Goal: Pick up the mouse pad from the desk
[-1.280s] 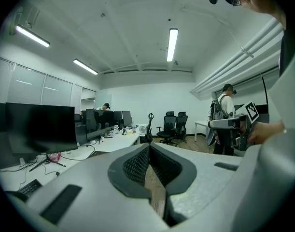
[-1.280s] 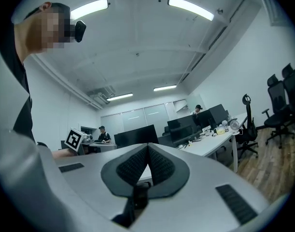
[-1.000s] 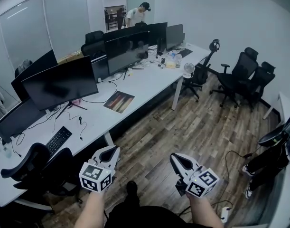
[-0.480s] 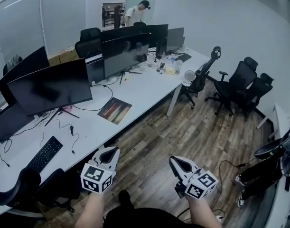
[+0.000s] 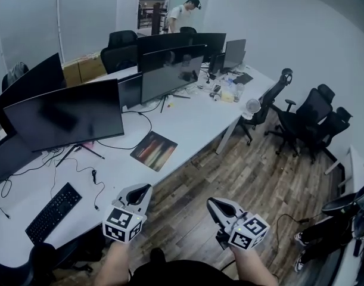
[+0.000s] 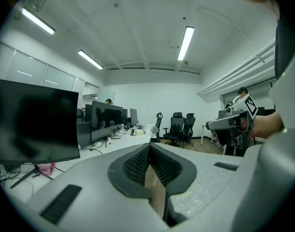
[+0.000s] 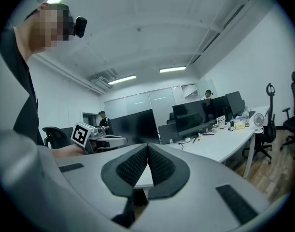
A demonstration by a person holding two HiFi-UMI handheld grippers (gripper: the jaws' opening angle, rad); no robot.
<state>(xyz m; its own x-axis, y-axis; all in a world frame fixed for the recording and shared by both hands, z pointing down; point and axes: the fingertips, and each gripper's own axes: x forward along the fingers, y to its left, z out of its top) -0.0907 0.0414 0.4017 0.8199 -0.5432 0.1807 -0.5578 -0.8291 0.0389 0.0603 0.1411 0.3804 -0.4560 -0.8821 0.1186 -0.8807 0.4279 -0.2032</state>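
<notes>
The mouse pad (image 5: 154,150), a dark rectangle with orange and red streaks, lies flat on the long white desk (image 5: 187,121) near its front edge, in the head view. My left gripper (image 5: 145,189) hovers over the floor just off the desk edge, below the pad, jaws shut and empty. Further right, my right gripper (image 5: 212,203) hangs over the wood floor, also shut with nothing in it. Both grippers point toward the desk, well short of the pad. In the left gripper view the tips (image 6: 149,147) meet; in the right gripper view the tips (image 7: 147,146) meet too.
Black monitors (image 5: 65,115) stand in a row along the desk, with a keyboard (image 5: 53,212) and cables at the left. Bottles and a small fan (image 5: 251,106) sit at the far end. Office chairs (image 5: 310,117) stand right. A person (image 5: 184,15) stands at the back.
I have walked closer to the desk: the mouse pad and monitors loom larger and sit lower in the head view. Both grippers stayed shut and keep their places before me.
</notes>
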